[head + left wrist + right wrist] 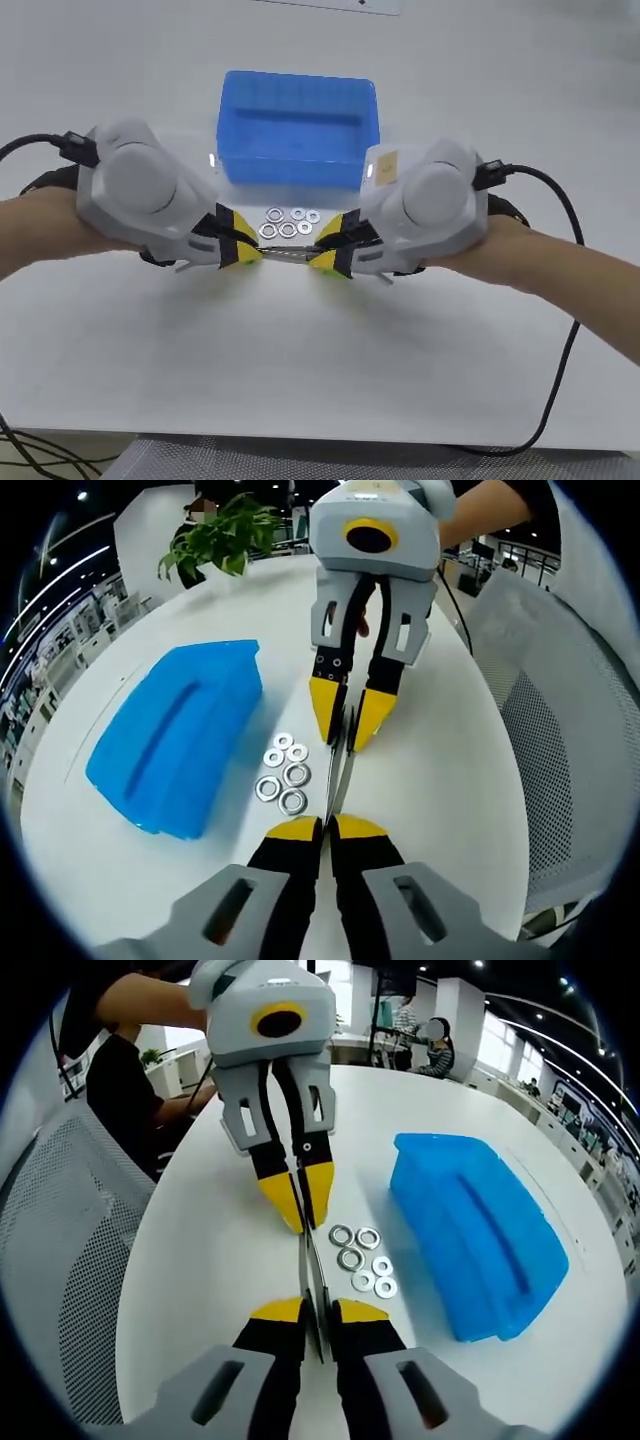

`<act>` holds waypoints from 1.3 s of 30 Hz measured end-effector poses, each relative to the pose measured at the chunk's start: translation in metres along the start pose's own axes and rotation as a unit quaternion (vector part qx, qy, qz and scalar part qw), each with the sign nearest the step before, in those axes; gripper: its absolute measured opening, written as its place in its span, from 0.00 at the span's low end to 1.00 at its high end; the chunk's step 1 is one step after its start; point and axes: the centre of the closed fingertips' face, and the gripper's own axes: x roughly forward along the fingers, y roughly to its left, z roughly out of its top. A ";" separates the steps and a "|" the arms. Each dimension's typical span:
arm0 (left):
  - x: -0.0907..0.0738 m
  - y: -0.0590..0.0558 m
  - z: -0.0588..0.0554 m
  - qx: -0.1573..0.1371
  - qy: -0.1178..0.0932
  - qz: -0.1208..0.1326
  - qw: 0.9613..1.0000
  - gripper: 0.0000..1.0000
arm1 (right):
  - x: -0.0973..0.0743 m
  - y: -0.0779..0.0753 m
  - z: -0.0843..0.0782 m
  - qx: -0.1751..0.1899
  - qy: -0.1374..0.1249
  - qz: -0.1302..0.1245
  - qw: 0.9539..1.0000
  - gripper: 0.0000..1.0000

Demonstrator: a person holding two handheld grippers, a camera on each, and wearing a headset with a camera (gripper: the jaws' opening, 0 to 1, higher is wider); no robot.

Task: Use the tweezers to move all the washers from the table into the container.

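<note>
The left gripper point(238, 243) and the right gripper point(330, 250) face each other tip to tip just above the white table point(300, 350). Each has its yellow-tipped jaws drawn narrow, and between them they pinch a single pair of thin metal tweezers point(285, 255), one gripper at either end. In the left gripper view the tweezers point(338, 770) run straight from its own jaws up to the right gripper point(350, 715). Which end is the pointed one is hard to make out, as the legs are very slim.

Six washers point(287, 230) lie flat on the table in a loose cluster of two rows, just beyond the tweezers and between the two sets of jaws. They are close together; some may touch. None is gripped.

One blue container point(298, 160) stands just behind the washers, near them but apart.

A black cable point(560, 330) trails from the right gripper across the table. A mesh chair back point(560, 730) and a potted plant point(225, 535) stand off the table's edge.
</note>
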 end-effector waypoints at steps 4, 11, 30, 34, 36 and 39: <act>-0.001 -0.005 0.000 0.016 0.008 -0.010 1.000 0.06 | 0.000 0.000 0.000 -0.021 0.002 0.001 1.000 0.10; -0.006 -0.014 0.000 0.022 0.017 -0.005 1.000 0.05 | 0.000 0.008 0.000 -0.048 0.000 -0.002 0.999 0.09; -0.033 -0.027 0.067 0.063 -0.040 -0.014 0.997 0.05 | -0.018 0.012 0.002 -0.025 -0.050 -0.017 0.998 0.10; -0.030 -0.029 0.092 0.060 -0.072 -0.016 0.996 0.05 | -0.022 0.011 0.002 -0.038 -0.057 -0.021 0.997 0.10; -0.027 -0.029 0.100 0.065 -0.080 -0.015 0.995 0.05 | -0.025 0.010 0.000 -0.056 -0.058 -0.026 0.996 0.09; -0.021 -0.032 0.113 0.082 -0.092 -0.021 0.992 0.06 | -0.030 0.009 -0.003 -0.052 -0.066 -0.027 0.996 0.08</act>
